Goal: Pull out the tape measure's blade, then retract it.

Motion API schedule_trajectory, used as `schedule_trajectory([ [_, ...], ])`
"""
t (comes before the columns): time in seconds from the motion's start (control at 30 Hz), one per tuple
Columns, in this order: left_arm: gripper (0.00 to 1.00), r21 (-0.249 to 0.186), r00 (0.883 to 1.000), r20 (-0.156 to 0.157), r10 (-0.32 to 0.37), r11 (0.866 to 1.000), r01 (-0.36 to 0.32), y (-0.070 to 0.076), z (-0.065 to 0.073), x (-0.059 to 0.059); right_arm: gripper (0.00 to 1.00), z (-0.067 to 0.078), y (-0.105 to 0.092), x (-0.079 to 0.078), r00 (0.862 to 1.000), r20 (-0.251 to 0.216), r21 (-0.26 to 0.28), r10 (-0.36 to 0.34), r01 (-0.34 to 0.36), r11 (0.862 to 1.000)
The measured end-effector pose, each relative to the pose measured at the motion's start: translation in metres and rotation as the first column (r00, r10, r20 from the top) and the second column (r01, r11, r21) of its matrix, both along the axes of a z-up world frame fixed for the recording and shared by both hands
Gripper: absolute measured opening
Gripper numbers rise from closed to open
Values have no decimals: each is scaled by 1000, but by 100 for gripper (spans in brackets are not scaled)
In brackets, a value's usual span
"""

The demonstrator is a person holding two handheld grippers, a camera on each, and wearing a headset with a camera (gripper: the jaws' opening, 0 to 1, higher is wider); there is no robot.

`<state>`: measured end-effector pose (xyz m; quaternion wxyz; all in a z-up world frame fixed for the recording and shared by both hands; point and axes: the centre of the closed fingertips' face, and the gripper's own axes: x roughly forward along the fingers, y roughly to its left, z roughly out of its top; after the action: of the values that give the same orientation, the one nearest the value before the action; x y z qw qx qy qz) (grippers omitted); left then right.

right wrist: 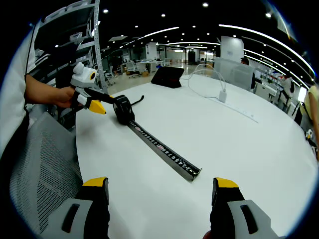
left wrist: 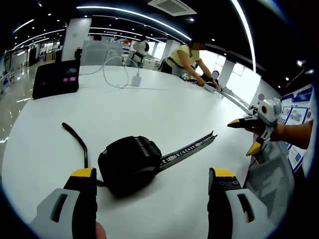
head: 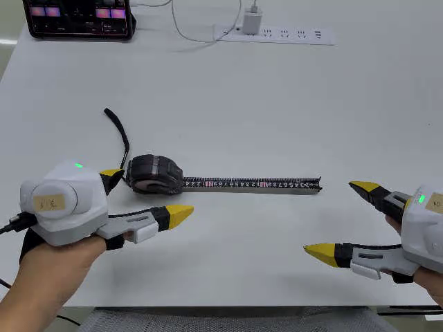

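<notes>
- We've got the tape measure lying on the white table, a bit toward 9 o'clock of the middle in the head view.
- Its blade is out and lies flat on the table, running from the black case straight toward 3 o'clock. The end hook is at the far tip.
- A black strap curls off the case toward 11 o'clock.
- The left gripper has its jaws spread wide and grips nothing. In the left gripper view the case sits just ahead, between the 2 yellow tips.
- From the head view, 1 yellow tip is right beside the case at its 9 o'clock side. We honestly can't tell if it touches. The other tip is clear of the case at about 5 o'clock.
- The right gripper is wide open too, with nothing in it. It sits at 3 o'clock of the blade's hook, near but apart.
- In the right gripper view the blade's tip lies ahead between the 2 jaws, with bare table in between.
- At the far edge, a power strip with a white charger plugged in sits around 12 to 1 o'clock. A dark screen with pink tiles is at 11 o'clock.
</notes>
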<state>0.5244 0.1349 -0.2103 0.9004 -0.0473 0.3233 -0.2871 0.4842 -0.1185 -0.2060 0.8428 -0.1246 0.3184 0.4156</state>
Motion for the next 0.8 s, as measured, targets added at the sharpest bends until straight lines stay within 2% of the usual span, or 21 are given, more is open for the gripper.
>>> schedule_trajectory([
  [0.53, 91, -8, 1000, -6, 31, 999, -31, -5, -2, 4, 81, -3, -2, 0, 1000, -14, -6, 4, -4, 1000],
  [0.77, 88, 13, 997, -2, 71, 997, -71, -4, -4, 7, 79, -4, -2, 3, 1000, -15, -12, 20, -20, 1000],
  [0.8, 88, -3, 996, -1, 92, 996, -92, -4, -3, 9, 78, -4, -3, 4, 1000, -16, -13, 24, -24, 1000],
])
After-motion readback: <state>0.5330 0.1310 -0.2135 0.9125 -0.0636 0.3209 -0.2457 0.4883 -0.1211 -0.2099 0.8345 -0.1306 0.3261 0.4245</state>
